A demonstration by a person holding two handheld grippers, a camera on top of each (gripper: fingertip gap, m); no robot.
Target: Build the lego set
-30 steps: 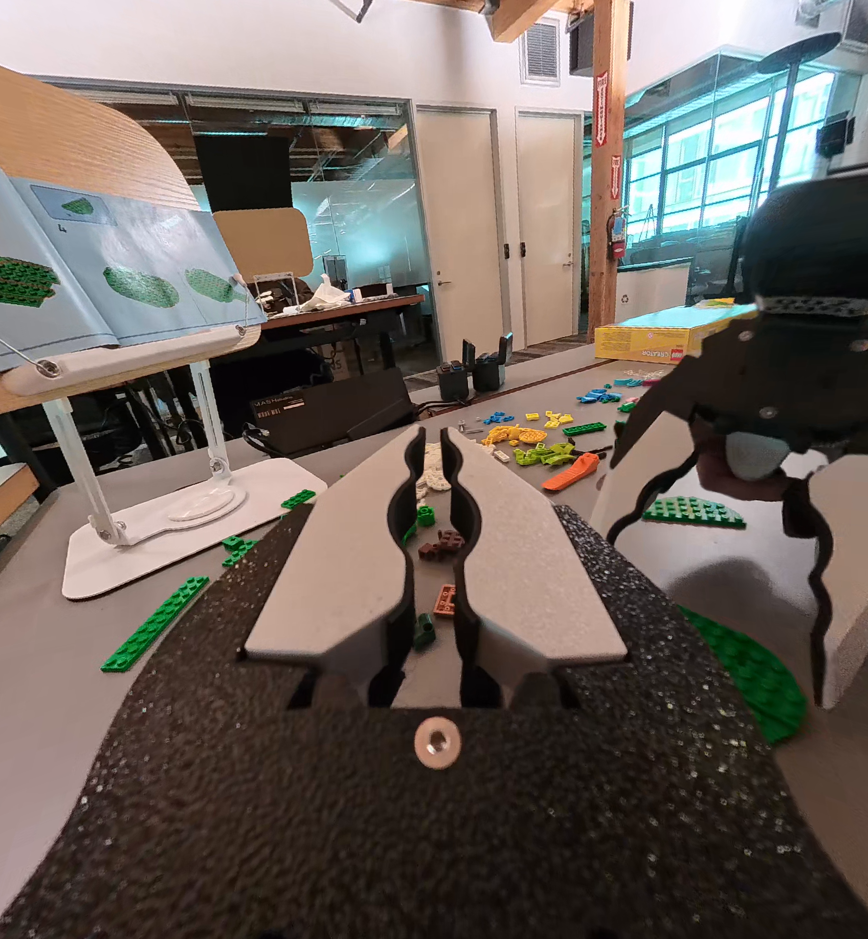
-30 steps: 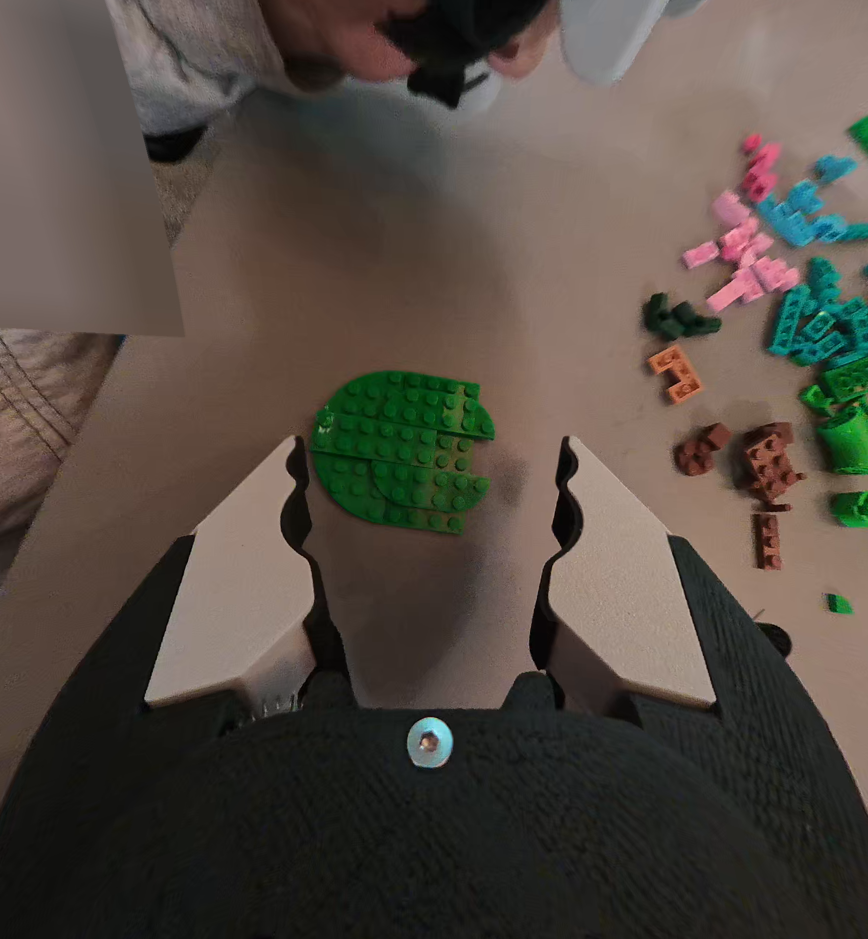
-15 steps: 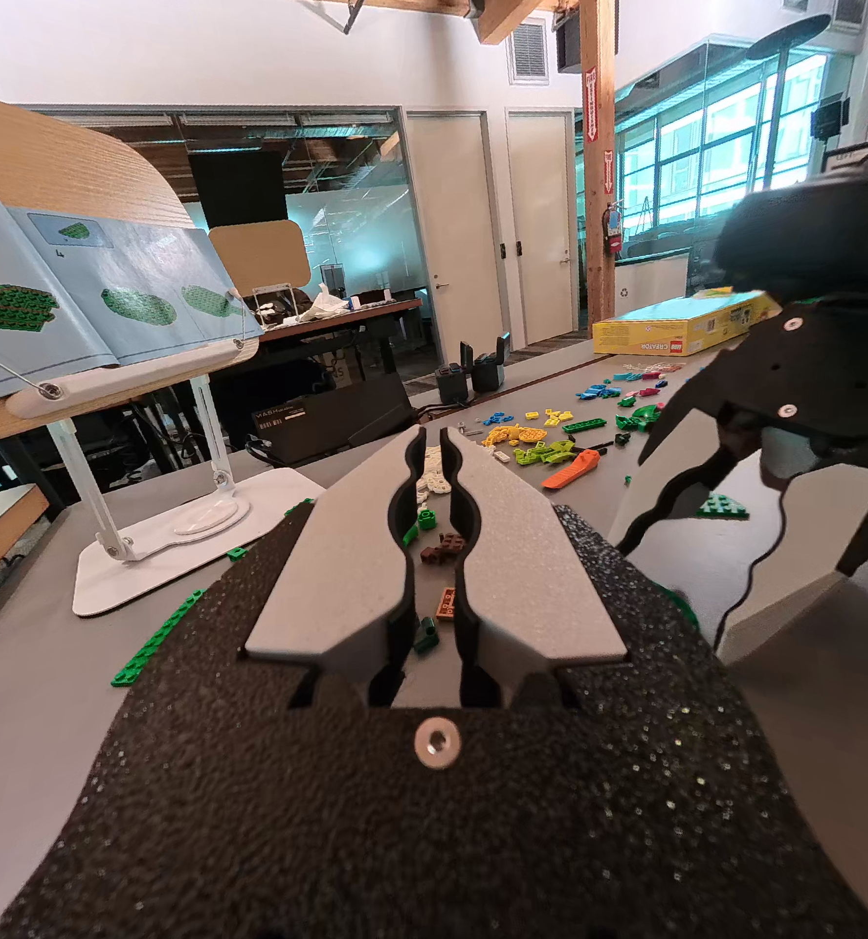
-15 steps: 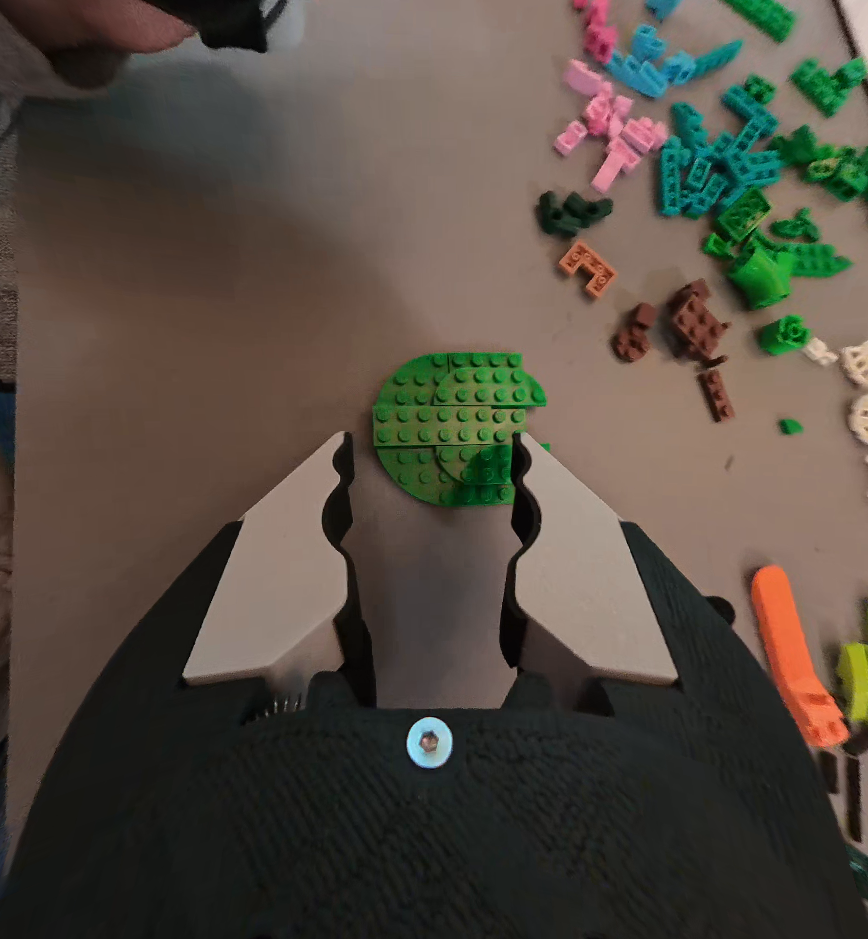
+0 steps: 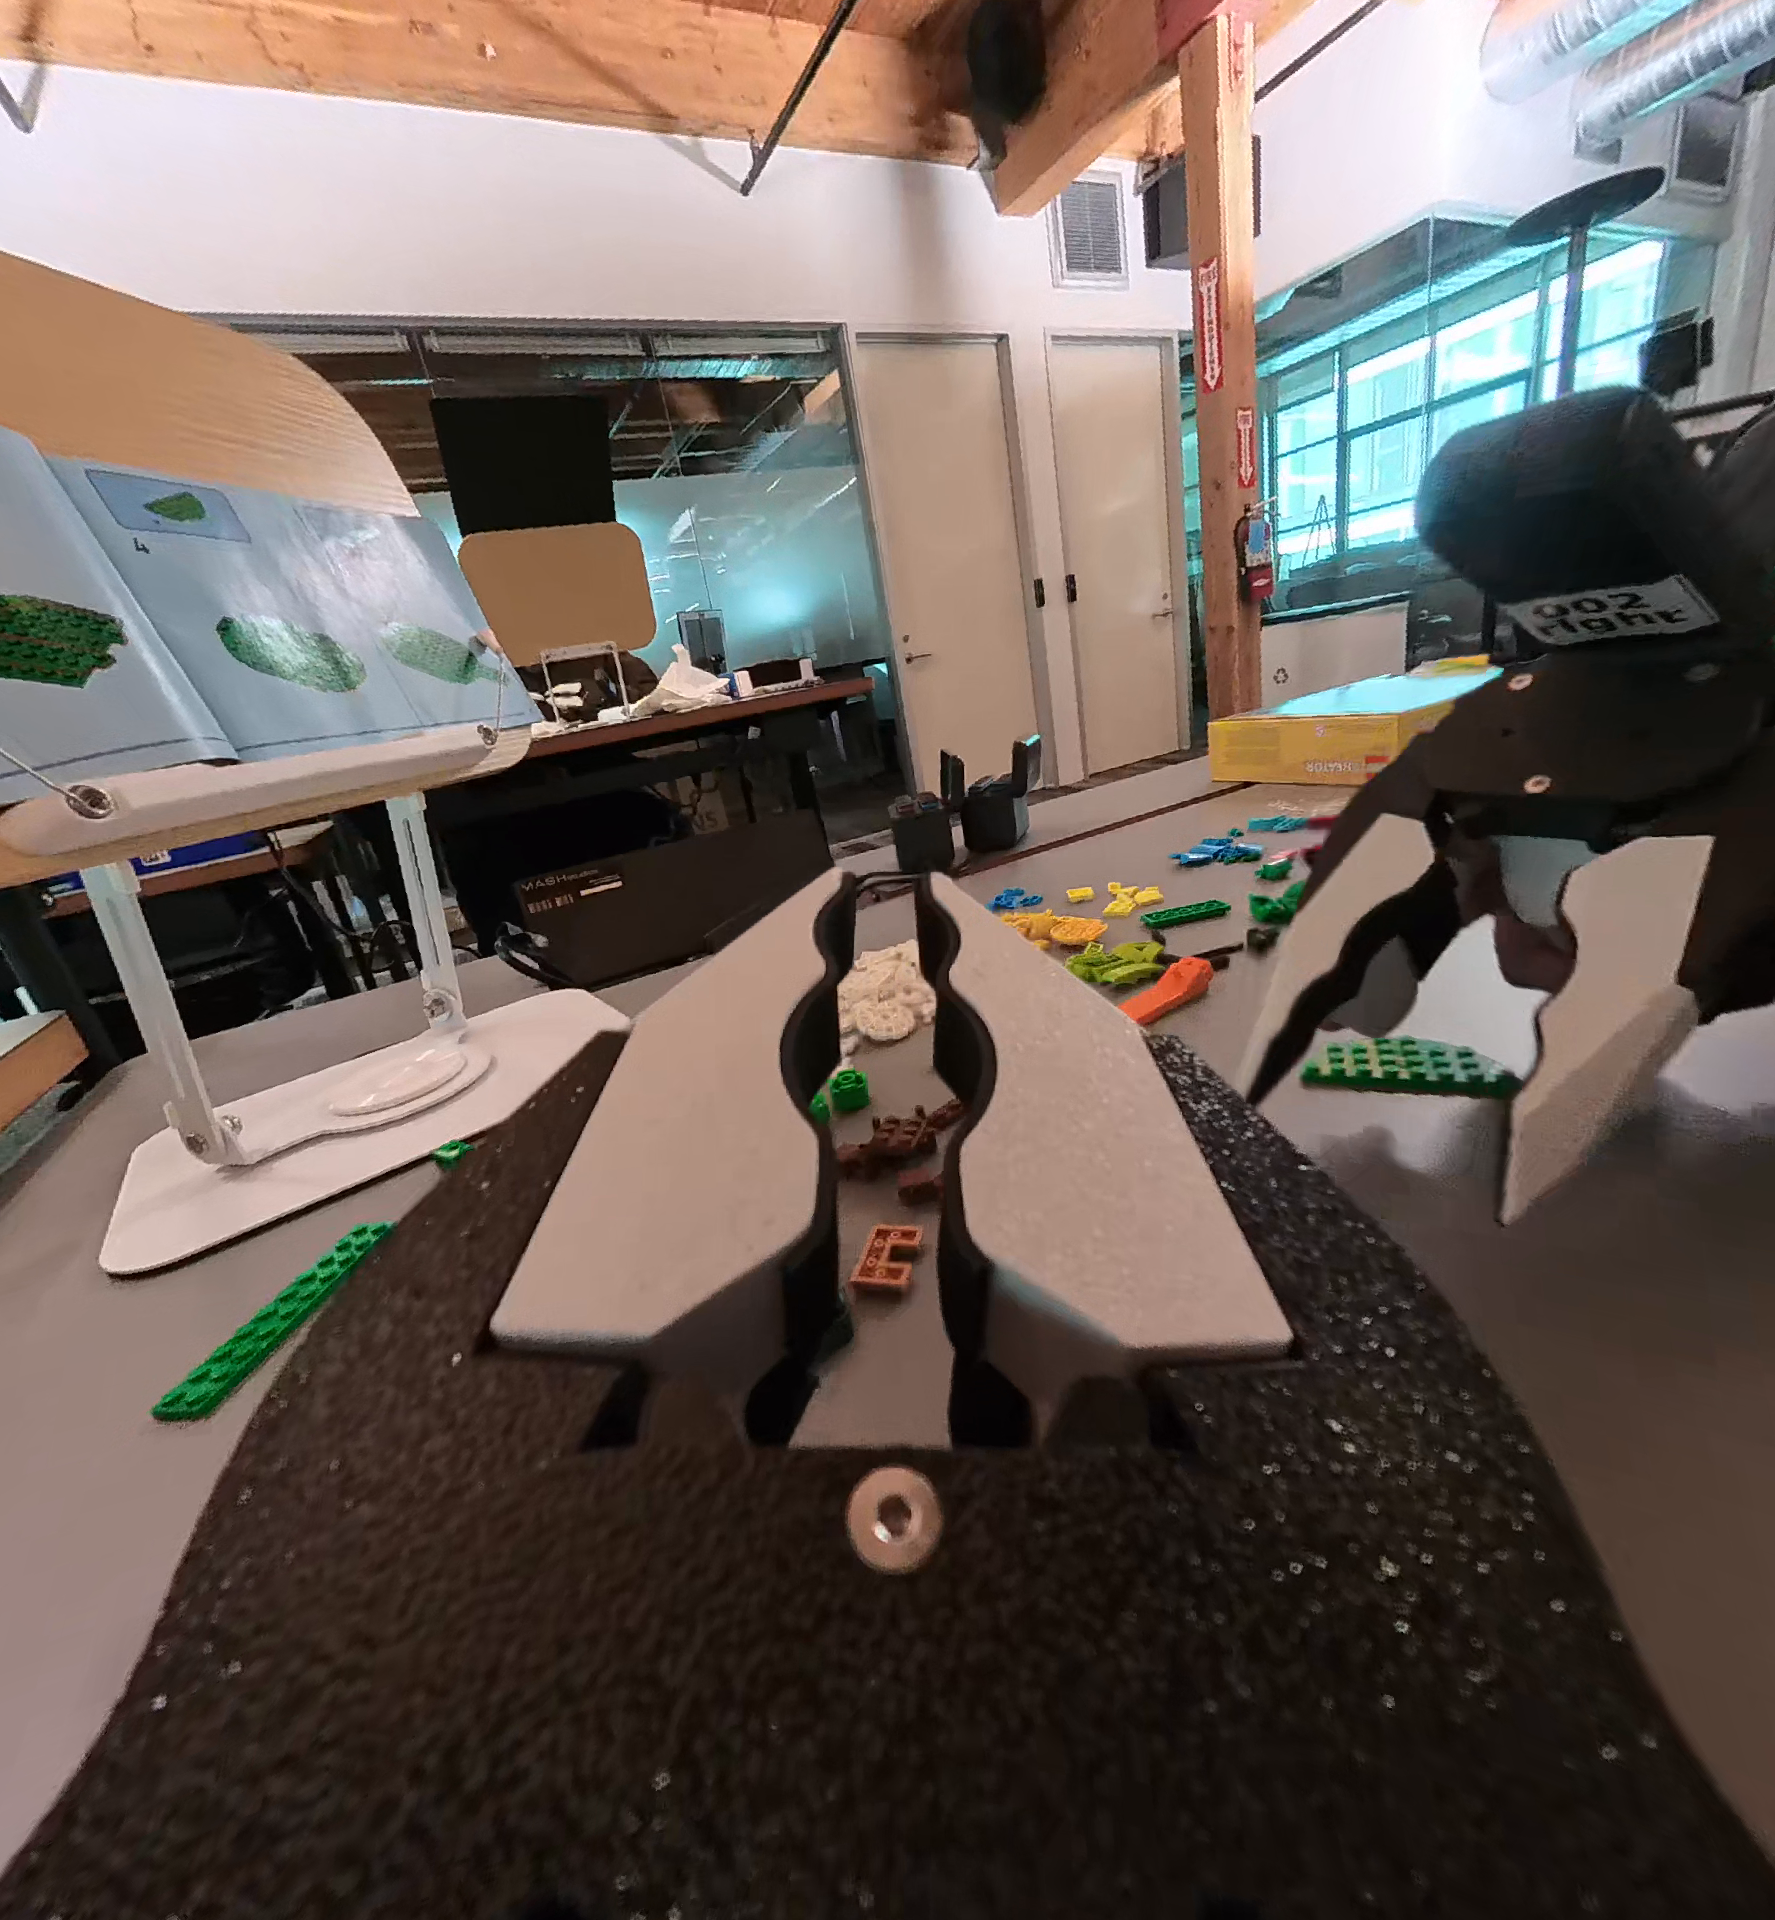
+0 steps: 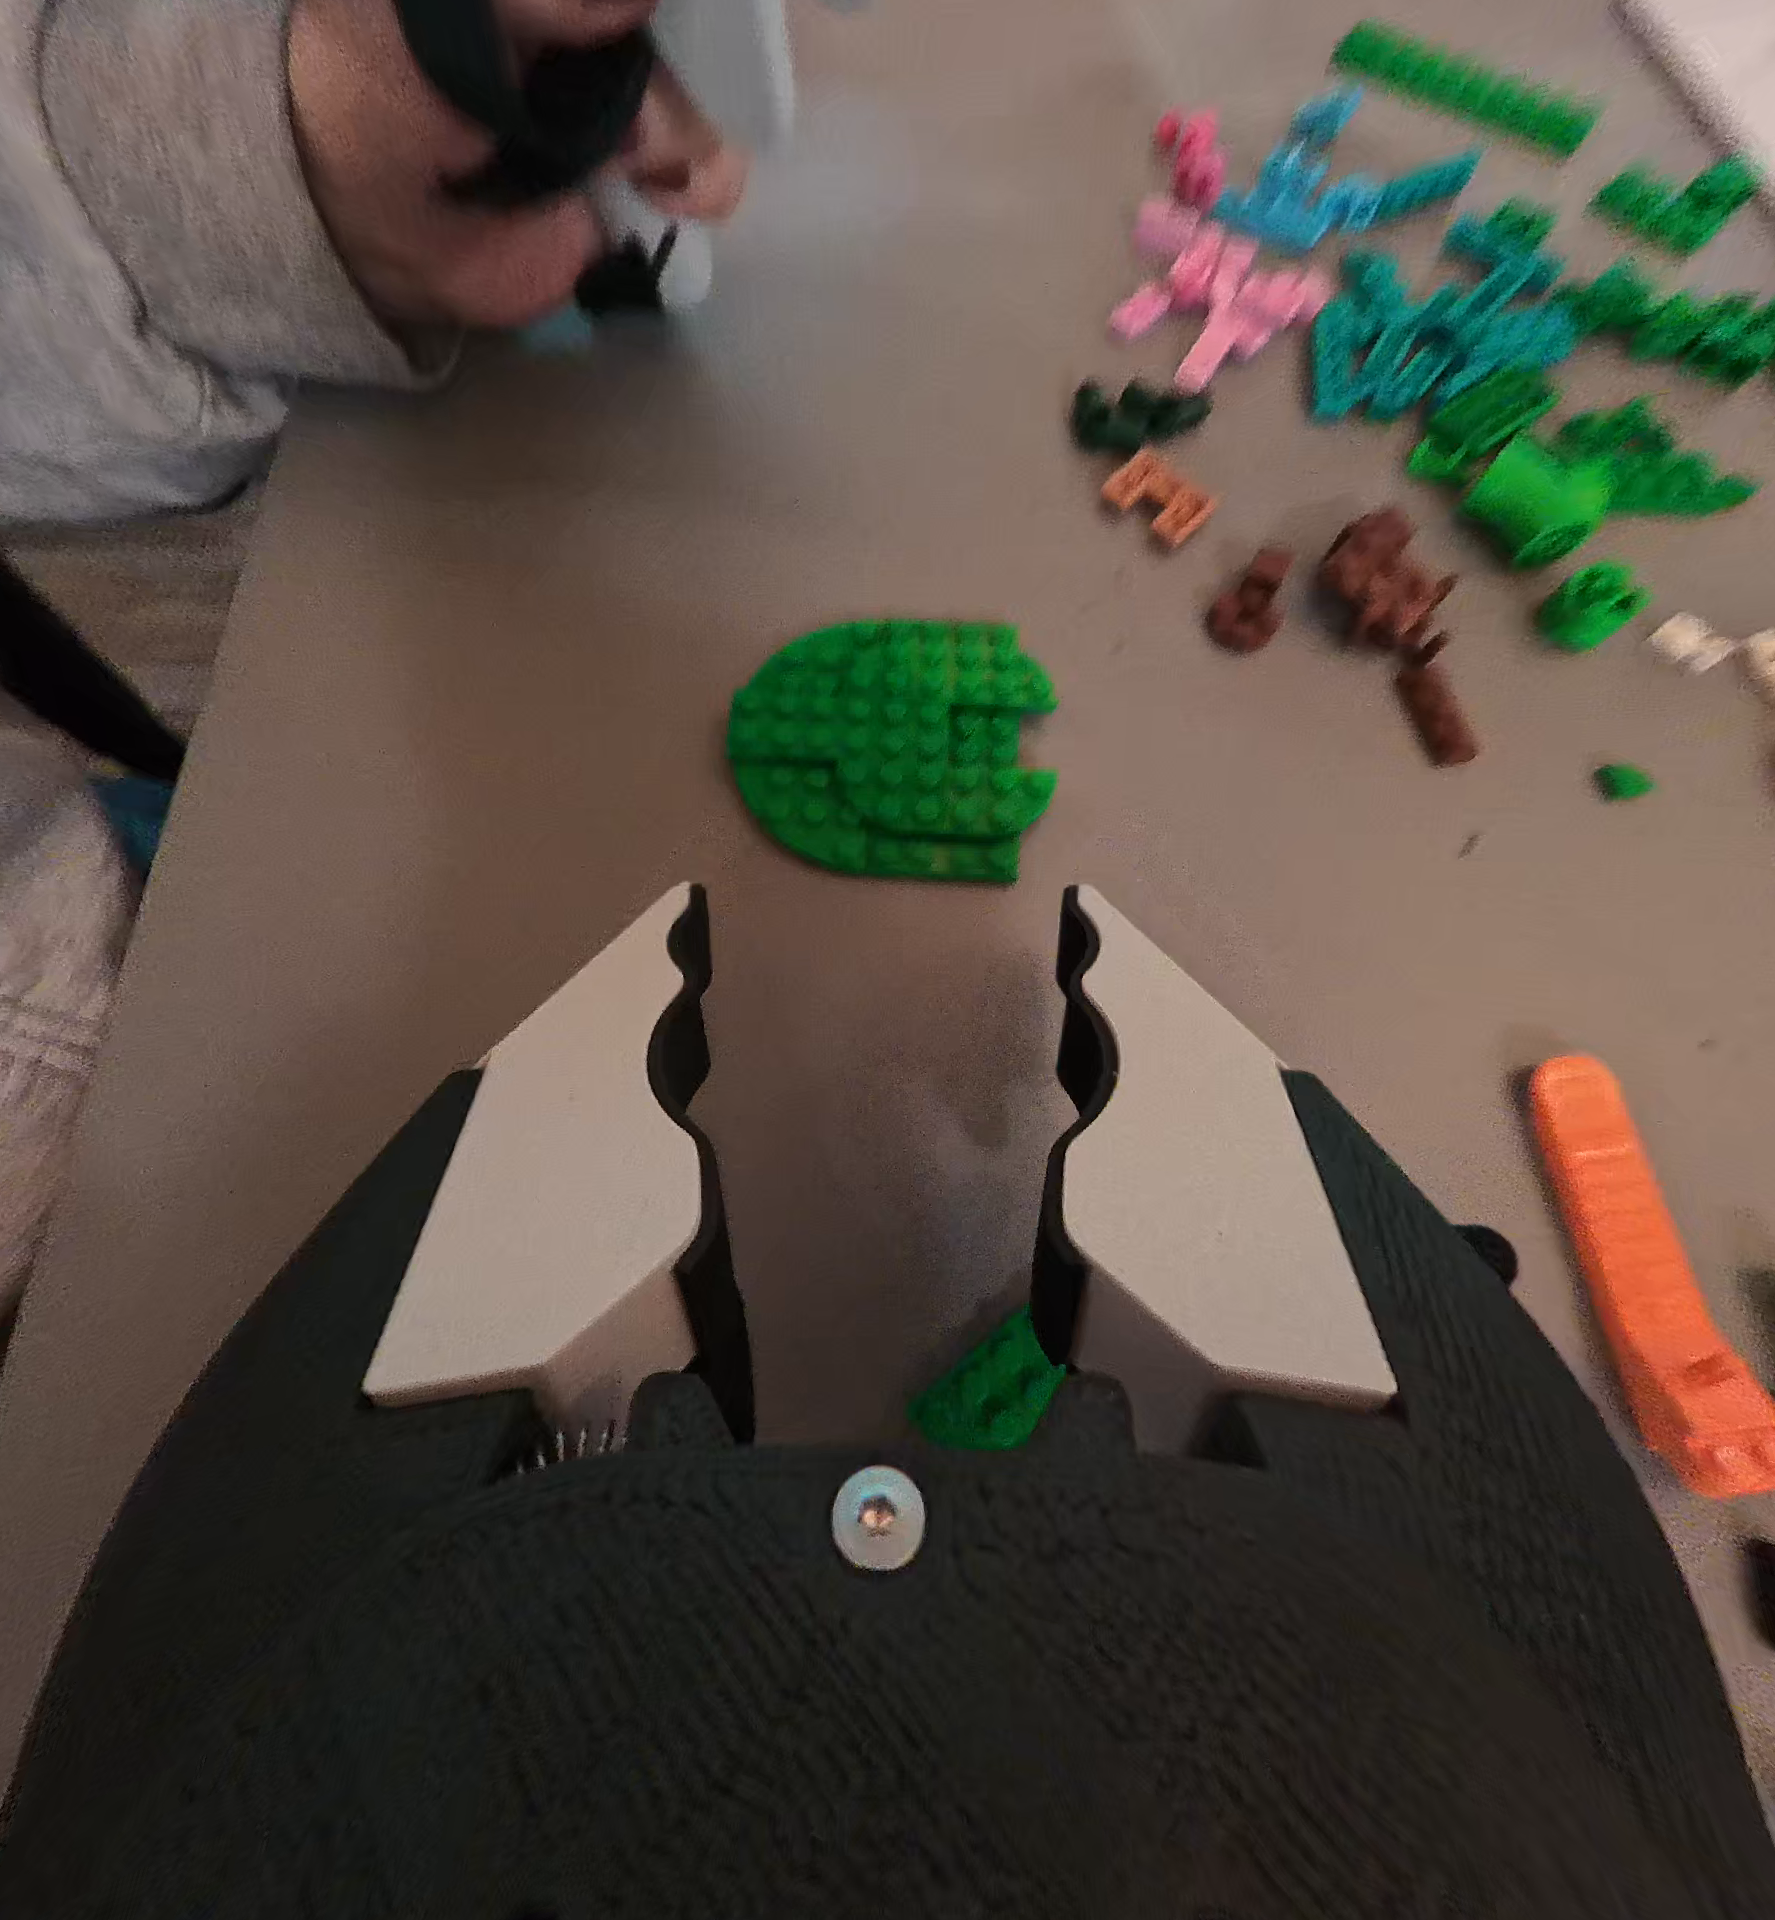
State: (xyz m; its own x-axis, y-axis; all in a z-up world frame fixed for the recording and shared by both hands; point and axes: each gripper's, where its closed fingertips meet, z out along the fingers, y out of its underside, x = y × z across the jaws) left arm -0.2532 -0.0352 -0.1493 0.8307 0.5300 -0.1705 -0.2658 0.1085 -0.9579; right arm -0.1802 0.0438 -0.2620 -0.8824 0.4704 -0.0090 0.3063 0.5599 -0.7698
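- Left wrist view: the left gripper (image 5: 888, 904) hovers low over the table (image 5: 52, 1455), levelled along it and aimed at the loose pieces. Its jaws were all but closed a moment ago and now stand a narrow slit apart, with nothing between them. Through the slit show white pieces (image 5: 883, 1003), brown pieces (image 5: 893, 1138) and an orange bracket (image 5: 885, 1257), all lying on the table. A booklet on a stand (image 5: 239, 779) is at the left.
- Same view, to the right: the right gripper (image 5: 1382, 1158) tilts down steeply with its fingers spread. The green plate (image 5: 1402, 1065) lies flat on the table behind them.
- Right wrist view: half a second ago the fingertips flanked the plate's near edge; now the right gripper has drawn back and the plate (image 6: 883, 748) lies just ahead of the tips, untouched.
- The jaws are wide apart and bare at the tips. A small green piece (image 6: 987, 1392) now shows by the right finger's base; whether it is lodged there or on the table, I cannot tell.
- An orange tool (image 6: 1652, 1278) lies to the right.
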